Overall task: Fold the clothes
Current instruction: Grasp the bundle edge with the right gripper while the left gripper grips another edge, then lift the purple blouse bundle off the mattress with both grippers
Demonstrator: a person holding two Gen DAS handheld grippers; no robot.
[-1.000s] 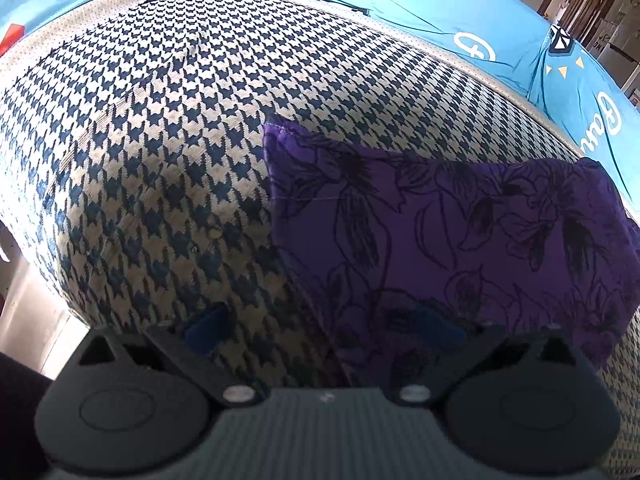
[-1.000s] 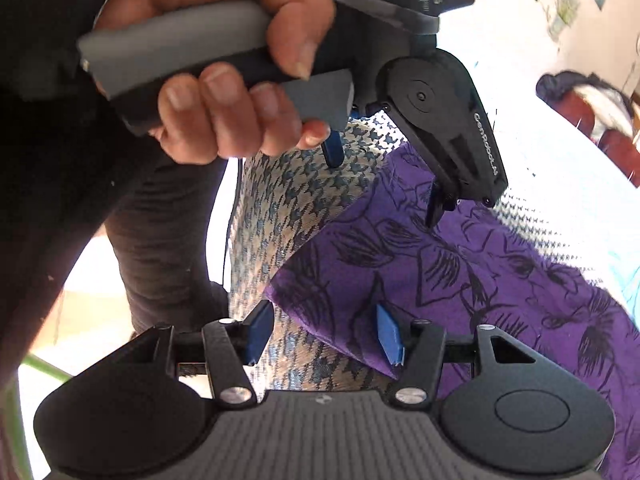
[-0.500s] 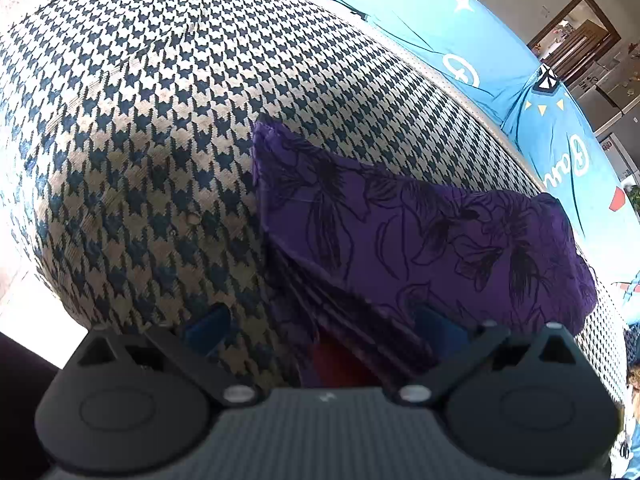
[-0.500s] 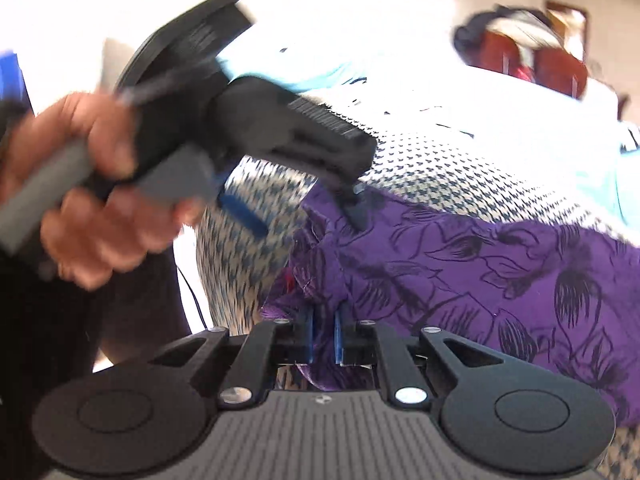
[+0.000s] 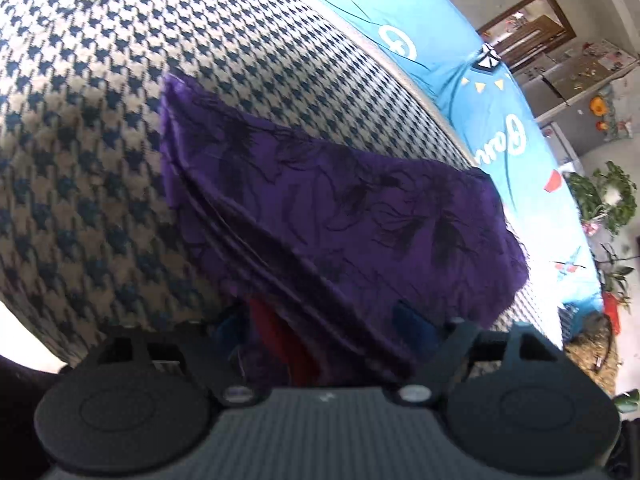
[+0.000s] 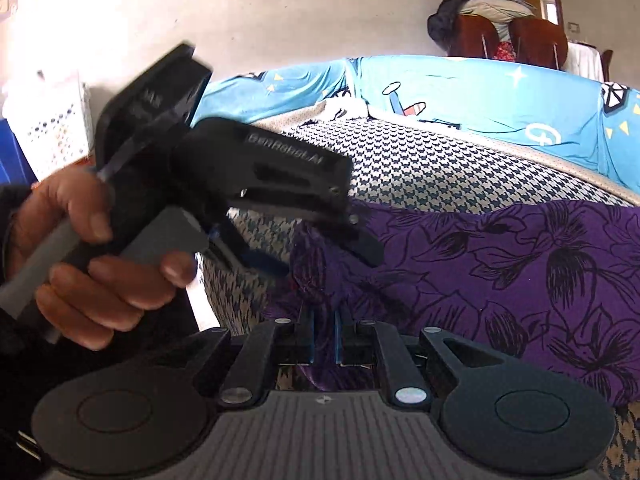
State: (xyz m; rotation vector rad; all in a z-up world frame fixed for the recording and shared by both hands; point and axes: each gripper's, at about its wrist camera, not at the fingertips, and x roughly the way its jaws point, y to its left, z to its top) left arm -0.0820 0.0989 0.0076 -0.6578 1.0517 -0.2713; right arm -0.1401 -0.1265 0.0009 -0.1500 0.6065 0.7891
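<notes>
A purple garment with black flower print (image 5: 340,200) lies on the houndstooth cover, its near edge lifted into folds. In the right wrist view the garment (image 6: 500,260) spreads to the right. My right gripper (image 6: 324,334) is shut on its near left corner, with purple cloth pinched between the blue pads. My left gripper (image 5: 320,320) is open, its fingers wide apart, and the raised edge runs between them; a bit of red shows underneath. From the right wrist view the left gripper (image 6: 328,260), held by a hand (image 6: 92,248), sits at that same corner.
The houndstooth cover (image 5: 100,120) drops off at its near left edge. A blue cartoon sheet (image 6: 480,92) lies behind it. Chairs piled with clothes (image 6: 500,28) stand at the back, a white basket (image 6: 56,128) at the left, and plants (image 5: 604,200) at the far right.
My right gripper went from open to shut on the garment's corner and raised it. The left gripper swung round to the lifted edge, which now bunches between its fingers.
</notes>
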